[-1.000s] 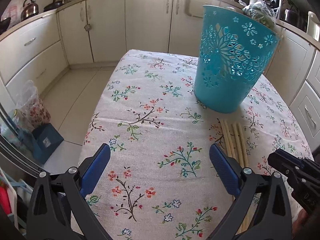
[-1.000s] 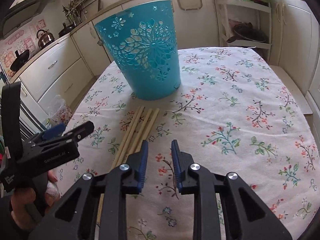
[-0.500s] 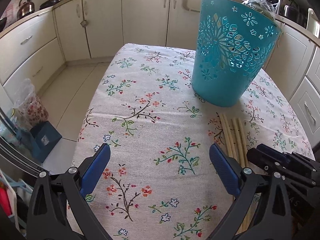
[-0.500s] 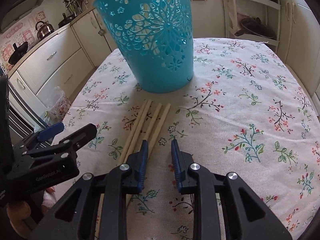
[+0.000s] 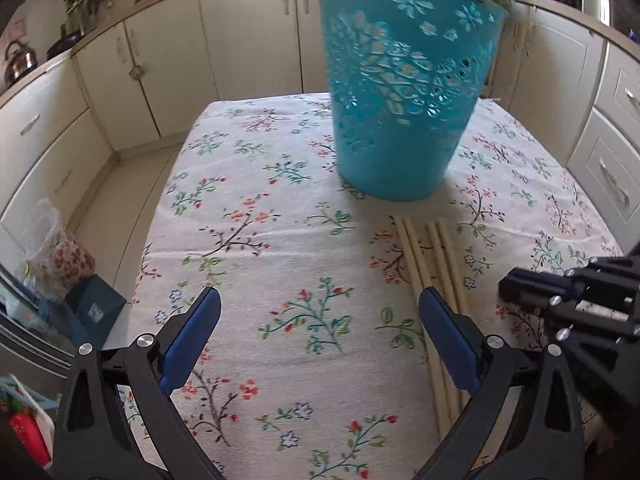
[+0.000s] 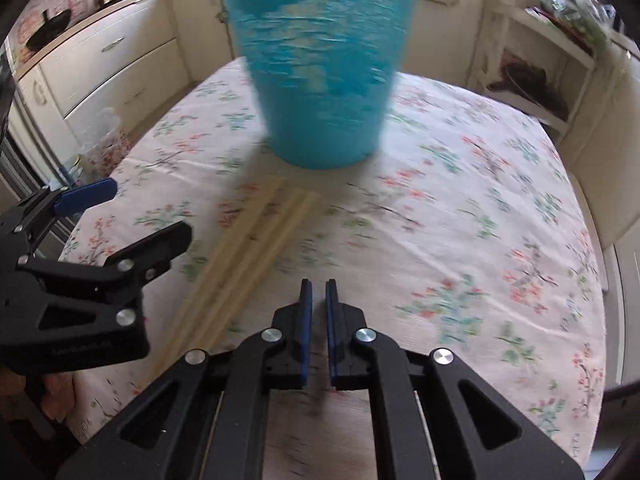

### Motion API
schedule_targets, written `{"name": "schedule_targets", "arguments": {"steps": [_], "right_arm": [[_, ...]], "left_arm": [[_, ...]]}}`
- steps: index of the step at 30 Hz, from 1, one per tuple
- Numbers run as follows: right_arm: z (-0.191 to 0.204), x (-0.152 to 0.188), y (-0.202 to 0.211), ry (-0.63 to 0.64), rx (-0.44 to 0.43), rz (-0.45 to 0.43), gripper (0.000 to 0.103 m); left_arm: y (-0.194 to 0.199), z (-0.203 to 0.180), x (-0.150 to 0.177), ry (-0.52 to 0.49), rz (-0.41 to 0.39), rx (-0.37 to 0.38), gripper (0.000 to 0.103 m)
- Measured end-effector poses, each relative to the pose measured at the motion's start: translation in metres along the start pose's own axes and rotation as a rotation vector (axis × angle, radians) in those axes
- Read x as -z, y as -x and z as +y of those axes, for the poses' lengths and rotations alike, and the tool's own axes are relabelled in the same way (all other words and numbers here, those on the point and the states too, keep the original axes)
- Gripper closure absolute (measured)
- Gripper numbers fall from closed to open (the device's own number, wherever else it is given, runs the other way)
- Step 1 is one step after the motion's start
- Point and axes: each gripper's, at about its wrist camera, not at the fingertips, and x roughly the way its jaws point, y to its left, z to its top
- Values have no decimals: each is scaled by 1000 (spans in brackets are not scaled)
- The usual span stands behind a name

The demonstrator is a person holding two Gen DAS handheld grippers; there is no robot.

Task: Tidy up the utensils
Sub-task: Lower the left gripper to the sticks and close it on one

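Beside the chopsticks [image 5: 432, 264], the left tool [image 5: 316, 336] gapes empty; only the right view shows the right tool [image 6: 316, 288] just closed on nothing.

Cream kitchen cabinets [image 5: 248, 36] ring a floral-clothed table [image 5: 256, 240] in daylight.

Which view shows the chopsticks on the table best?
The left wrist view: the chopsticks lie sharp, side by side before the basket. The right wrist view shows them blurred by motion.
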Motion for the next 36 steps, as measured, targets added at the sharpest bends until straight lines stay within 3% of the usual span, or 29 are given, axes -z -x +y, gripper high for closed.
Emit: {"name": "schedule_targets", "arguments": {"steps": [2,6,11,17,24,30,36], "right_arm": [[-14,2,2,-115,-121,-27,96],[-12,-6,6,-173,-196,-96,92],[7,-11,-14,-136,-173,-72,92],[16,-13,-19,-63,-107,-58,95],[7,-5,-6,-6,-52,-6,95],[-15,1,-1,-92,-79,8,93],[-12,-1,-2,-97,-83,5,92]], "left_arm": [[-4,-4,-3,-6,11,-18,8],[-3,7,-2,67,12,-19,8],[-2,22,5,141,12,-5,8],[-5,23,6,148,28,-7,8],[-7,6,-1,70,38,23,8],[-18,-17,-10,-31,65,-34,8],[-24,-11,-11,-1,85,-62,8]]}}
